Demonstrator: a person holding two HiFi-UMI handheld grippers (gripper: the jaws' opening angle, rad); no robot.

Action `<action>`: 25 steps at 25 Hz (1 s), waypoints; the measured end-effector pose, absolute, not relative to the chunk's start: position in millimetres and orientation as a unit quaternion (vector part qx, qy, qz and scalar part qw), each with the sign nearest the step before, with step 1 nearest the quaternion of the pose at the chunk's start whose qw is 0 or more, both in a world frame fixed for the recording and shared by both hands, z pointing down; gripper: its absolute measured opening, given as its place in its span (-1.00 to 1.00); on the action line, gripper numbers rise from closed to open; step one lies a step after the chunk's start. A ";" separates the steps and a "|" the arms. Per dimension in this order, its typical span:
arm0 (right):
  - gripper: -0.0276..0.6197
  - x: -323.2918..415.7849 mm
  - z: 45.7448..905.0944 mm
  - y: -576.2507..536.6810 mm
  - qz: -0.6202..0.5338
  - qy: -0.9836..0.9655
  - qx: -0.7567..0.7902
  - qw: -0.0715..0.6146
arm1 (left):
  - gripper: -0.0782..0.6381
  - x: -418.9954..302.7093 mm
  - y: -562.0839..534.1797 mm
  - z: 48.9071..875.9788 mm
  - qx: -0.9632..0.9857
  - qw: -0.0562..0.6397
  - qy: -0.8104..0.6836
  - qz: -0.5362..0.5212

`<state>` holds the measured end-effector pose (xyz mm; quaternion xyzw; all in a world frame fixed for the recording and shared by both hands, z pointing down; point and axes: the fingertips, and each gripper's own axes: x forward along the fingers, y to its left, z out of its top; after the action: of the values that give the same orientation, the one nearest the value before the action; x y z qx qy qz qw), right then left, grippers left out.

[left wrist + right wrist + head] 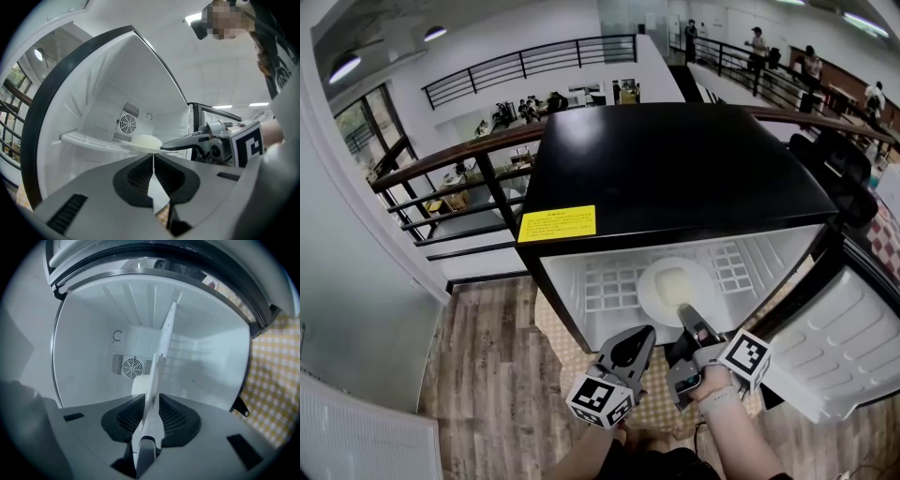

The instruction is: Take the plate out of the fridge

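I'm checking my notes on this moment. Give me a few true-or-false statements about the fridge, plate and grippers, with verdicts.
1. The fridge door is shut. False: it stands open.
2. The right gripper is shut on the plate rim. True.
3. The left gripper also holds the plate. False: its jaws are together with nothing between them.
4. The plate is inside the fridge. True.

The right gripper [151, 405] clamps the pale plate [143, 386], seen edge-on, inside the open white fridge [84, 352].
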<state>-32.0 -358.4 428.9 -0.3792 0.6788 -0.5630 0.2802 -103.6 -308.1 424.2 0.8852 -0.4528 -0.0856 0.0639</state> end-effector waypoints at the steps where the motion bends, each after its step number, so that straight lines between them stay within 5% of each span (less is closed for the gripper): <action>1: -0.67 -33.2 429.6 -358.8 -0.565 0.677 -0.377 0.283 | -0.74 -104.6 -307.7 424.2 0.885 0.064 -0.454 -0.086; 25: -0.72 -31.3 428.5 -359.4 -0.588 0.648 -0.344 0.340 | -0.74 -106.8 -305.0 423.0 0.882 0.069 -0.458 -0.086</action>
<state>-31.3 -359.4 428.5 -0.3439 0.6479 -0.5884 0.3402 -106.8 -305.0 423.0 0.8821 -0.4581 -0.0858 0.0689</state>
